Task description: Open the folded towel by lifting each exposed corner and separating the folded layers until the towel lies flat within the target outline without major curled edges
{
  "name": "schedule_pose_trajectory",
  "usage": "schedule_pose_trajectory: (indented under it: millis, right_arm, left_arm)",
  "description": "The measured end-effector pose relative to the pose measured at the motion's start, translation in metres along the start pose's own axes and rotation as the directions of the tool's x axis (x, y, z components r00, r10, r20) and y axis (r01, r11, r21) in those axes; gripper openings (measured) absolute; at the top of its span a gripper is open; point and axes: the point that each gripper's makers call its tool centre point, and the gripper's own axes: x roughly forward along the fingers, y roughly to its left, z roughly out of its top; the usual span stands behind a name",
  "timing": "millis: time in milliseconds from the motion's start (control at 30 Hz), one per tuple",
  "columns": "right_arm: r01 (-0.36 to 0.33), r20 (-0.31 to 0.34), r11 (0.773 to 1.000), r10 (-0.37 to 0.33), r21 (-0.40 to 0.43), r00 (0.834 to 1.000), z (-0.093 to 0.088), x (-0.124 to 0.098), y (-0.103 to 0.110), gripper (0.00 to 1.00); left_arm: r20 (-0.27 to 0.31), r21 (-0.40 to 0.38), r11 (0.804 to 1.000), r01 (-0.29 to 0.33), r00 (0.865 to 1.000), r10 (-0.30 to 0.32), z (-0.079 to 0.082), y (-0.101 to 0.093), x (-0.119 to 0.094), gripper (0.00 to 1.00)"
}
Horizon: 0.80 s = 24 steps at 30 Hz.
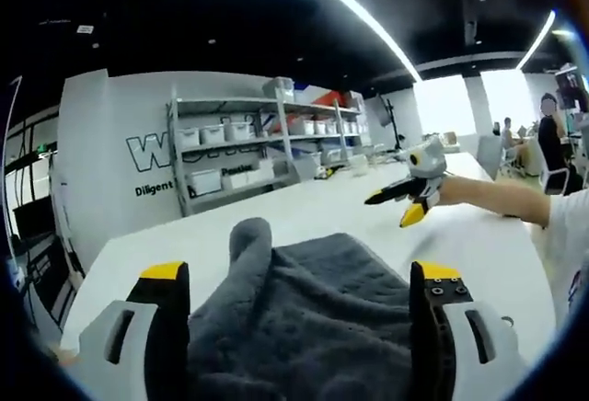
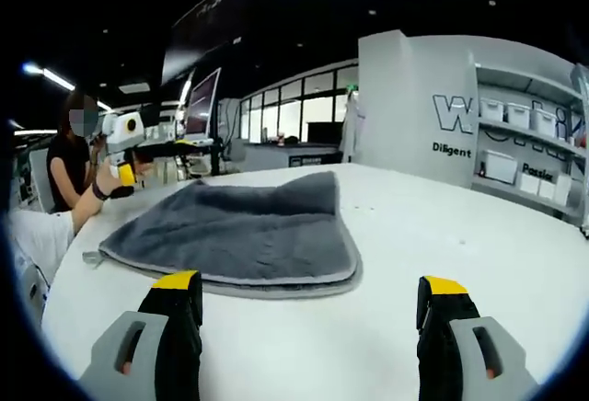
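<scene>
one grey towel (image 2: pixel 235 231) lies on the white counter (image 2: pixel 442 235), a soft, napped cloth with a paler stitched hem running round its border; in the right gripper view it sits folded in at least two layers, the lower layer's rim showing under the upper one along the near edge, and a small tab sticks out at its left corner. its far edge rises into low peaks rather than lying flat. in the left gripper view the towel (image 1: pixel 304 318) is bunched, one rounded hump of cloth standing up near the left jaw, with creases running across the pile. the counter is smooth, matte and pale, with a curved near edge, and broad bare surface spreads to the right of the towel and beyond it toward the shelving (image 1: pixel 258 143) that carries white bins against a grey lettered wall. the left gripper (image 1: pixel 304 277) has its black, yellow-tipped jaws spread wide apart, and the towel fills the gap between them, reaching up past both tips; whether the cloth touches either jaw i cannot tell. the right gripper (image 2: pixel 308 286) also has its jaws spread wide, gripping nothing, and the towel's near hem lies just ahead of the tips, mostly in front of the left jaw, with bare counter before the right one. in the left gripper view the right gripper (image 1: pixel 416 194) is held above the counter on an outstretched arm (image 1: pixel 502 200), well beyond the towel's right side.
</scene>
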Motion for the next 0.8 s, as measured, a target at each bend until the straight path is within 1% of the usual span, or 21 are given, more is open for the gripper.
schedule_pose_trajectory:
  millis: [100, 167, 267, 433, 500, 600, 667, 800]
  right_arm:
    - [0.029, 0.005, 0.999, -0.029, 0.02, 1.0, 0.001, 0.006, -0.008, 0.97]
    - [0.037, -0.018, 0.999, -0.037, 0.017, 0.999, -0.002, 0.012, -0.012, 0.96]
    - [0.037, -0.048, 0.999, -0.037, 0.012, 0.998, -0.006, 0.022, -0.012, 0.96]
    - [0.033, -0.081, 0.999, -0.033, 0.002, 0.996, -0.009, 0.04, -0.01, 0.89]
    - [0.031, -0.079, 1.0, -0.031, 0.004, 0.996, -0.008, 0.05, -0.01, 0.86]
    - [0.023, -0.08, 1.0, -0.022, 0.012, 0.997, -0.008, 0.061, -0.005, 0.82]
    - [0.015, -0.094, 1.0, -0.014, 0.015, 0.995, -0.009, 0.069, 0.001, 0.8]
    - [0.004, -0.137, 1.0, -0.008, -0.028, 0.991, -0.017, 0.079, 0.008, 0.76]
  left_arm:
    - [0.008, 0.005, 1.0, 0.004, 1.0, -0.004, 0.004, 0.001, -0.002, 0.98]
    - [0.013, 0.001, 1.0, -0.004, 1.0, 0.004, 0.005, 0.005, -0.003, 0.98]
    - [0.015, -0.003, 1.0, -0.017, 1.0, 0.017, 0.006, 0.009, -0.004, 0.97]
    - [0.007, -0.003, 0.999, -0.032, 0.999, 0.032, 0.003, 0.014, -0.004, 0.95]
    - [0.006, 0.0, 0.999, -0.032, 0.999, 0.032, 0.002, 0.014, -0.003, 0.95]
    - [0.004, 0.004, 1.0, -0.03, 1.0, 0.03, 0.002, 0.014, -0.003, 0.95]
    - [0.003, 0.005, 0.999, -0.034, 0.999, 0.034, 0.001, 0.015, -0.003, 0.94]
    - [-0.004, 0.009, 0.999, -0.048, 0.999, 0.048, -0.001, 0.02, -0.002, 0.94]
